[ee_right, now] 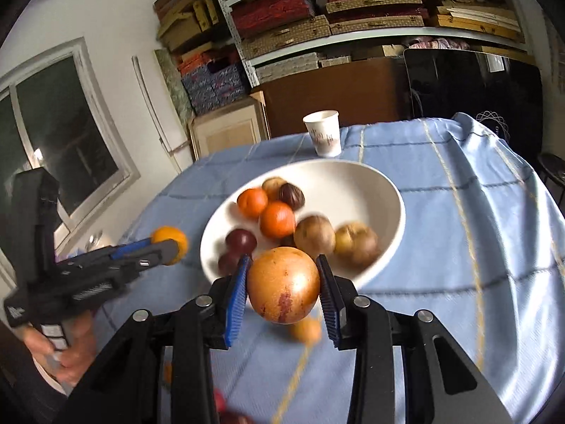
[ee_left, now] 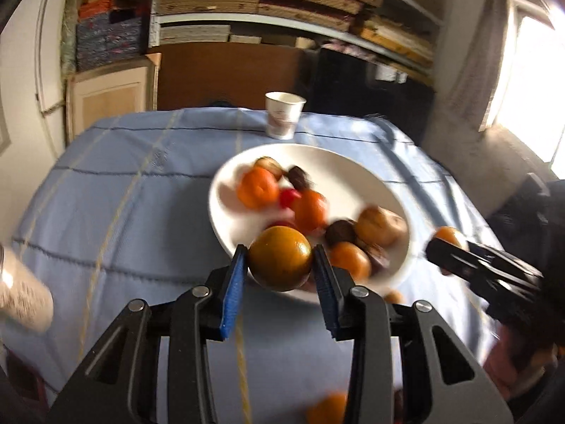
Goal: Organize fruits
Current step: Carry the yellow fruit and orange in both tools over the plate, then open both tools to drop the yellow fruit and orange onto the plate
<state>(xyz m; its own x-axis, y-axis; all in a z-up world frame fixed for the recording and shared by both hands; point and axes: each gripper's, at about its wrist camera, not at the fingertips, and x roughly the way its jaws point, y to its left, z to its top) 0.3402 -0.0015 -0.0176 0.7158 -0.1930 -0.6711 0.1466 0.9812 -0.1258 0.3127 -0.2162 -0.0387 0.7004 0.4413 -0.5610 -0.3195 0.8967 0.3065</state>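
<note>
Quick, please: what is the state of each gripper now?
Left gripper: shut on an orange.
Right gripper: shut on a yellow fruit.

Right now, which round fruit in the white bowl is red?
The small red fruit in the middle of the bowl. It sits between two oranges and is the only bright red one; the others are orange, tan or dark brown.

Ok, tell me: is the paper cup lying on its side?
No, the paper cup stands upright on the blue cloth behind the bowl.
</note>
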